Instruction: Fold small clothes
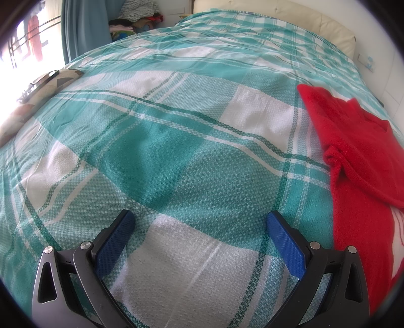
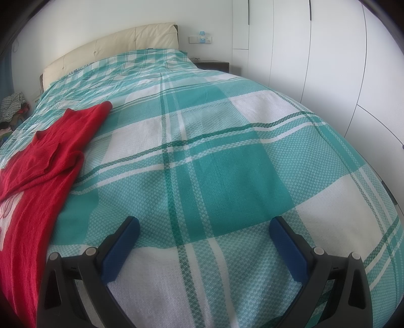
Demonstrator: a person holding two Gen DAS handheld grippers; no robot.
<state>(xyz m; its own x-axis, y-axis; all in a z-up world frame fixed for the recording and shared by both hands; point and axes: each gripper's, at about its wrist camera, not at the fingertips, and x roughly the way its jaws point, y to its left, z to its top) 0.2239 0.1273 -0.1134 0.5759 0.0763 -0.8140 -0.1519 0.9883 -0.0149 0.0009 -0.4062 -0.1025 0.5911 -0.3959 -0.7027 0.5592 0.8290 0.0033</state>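
A small red knitted sweater (image 1: 353,156) lies spread on the bed, with one sleeve folded across its body. In the left wrist view it fills the right edge; in the right wrist view the same sweater (image 2: 43,161) lies along the left edge, a white print showing low on it. My left gripper (image 1: 200,218) hovers open over the bedspread, to the left of the sweater, with nothing between its blue pads. My right gripper (image 2: 204,224) is also open and empty, to the right of the sweater.
The bed carries a teal and white checked bedspread (image 2: 227,164) with a cream padded headboard (image 2: 113,43). A patterned cushion (image 1: 43,85) lies at the bed's left edge by a bright window. Piled clothes (image 1: 136,17) sit beyond the bed. White wardrobe doors (image 2: 328,63) stand on the right.
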